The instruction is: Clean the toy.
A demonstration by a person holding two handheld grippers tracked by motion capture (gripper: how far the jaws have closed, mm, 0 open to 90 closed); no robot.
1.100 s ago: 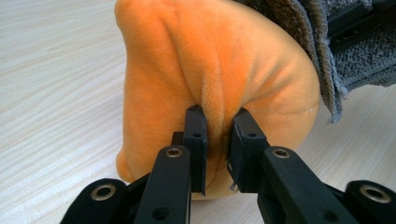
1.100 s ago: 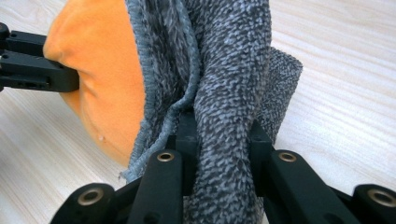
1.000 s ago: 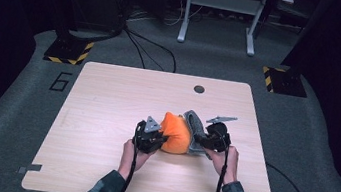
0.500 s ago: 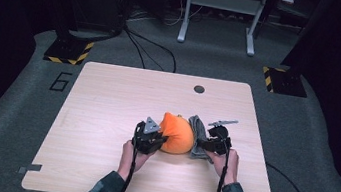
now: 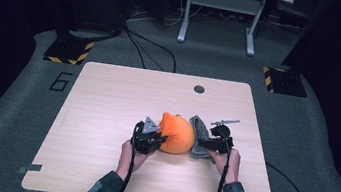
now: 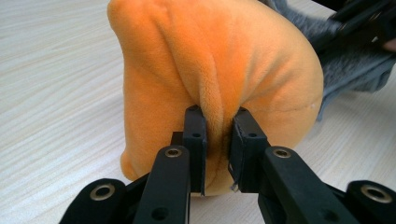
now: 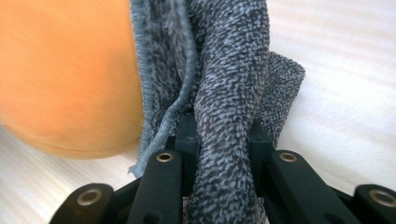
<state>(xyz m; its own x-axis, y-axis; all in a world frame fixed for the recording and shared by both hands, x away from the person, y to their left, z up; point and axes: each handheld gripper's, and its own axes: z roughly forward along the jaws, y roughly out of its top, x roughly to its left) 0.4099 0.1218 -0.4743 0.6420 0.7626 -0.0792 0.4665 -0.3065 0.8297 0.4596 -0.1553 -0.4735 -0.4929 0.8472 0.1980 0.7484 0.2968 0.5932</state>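
An orange plush cushion [image 5: 177, 134] sits near the table's front middle, with a grey knitted cloth [image 5: 197, 136] against its right side. My left gripper [image 5: 157, 138] is at the cushion's left and is shut on a pinched fold of the orange plush [image 6: 217, 122]. My right gripper [image 5: 205, 144] is at the cloth's right side, shut on a bunched fold of the grey cloth [image 7: 224, 154]. In the right gripper view the orange cushion [image 7: 65, 74] bulges at the left, touching the cloth. In the left gripper view the grey cloth [image 6: 345, 65] lies behind the cushion at the upper right.
The wooden table [image 5: 107, 97] has a round cable hole [image 5: 199, 89] near its far edge. Dark carpet surrounds it, with yellow-black striped bases [image 5: 67, 53] and a metal frame [image 5: 220, 12] beyond. A cable trails from each gripper toward the table's front edge.
The right gripper and the grey cloth have shifted slightly; the cushion and left gripper stay put.
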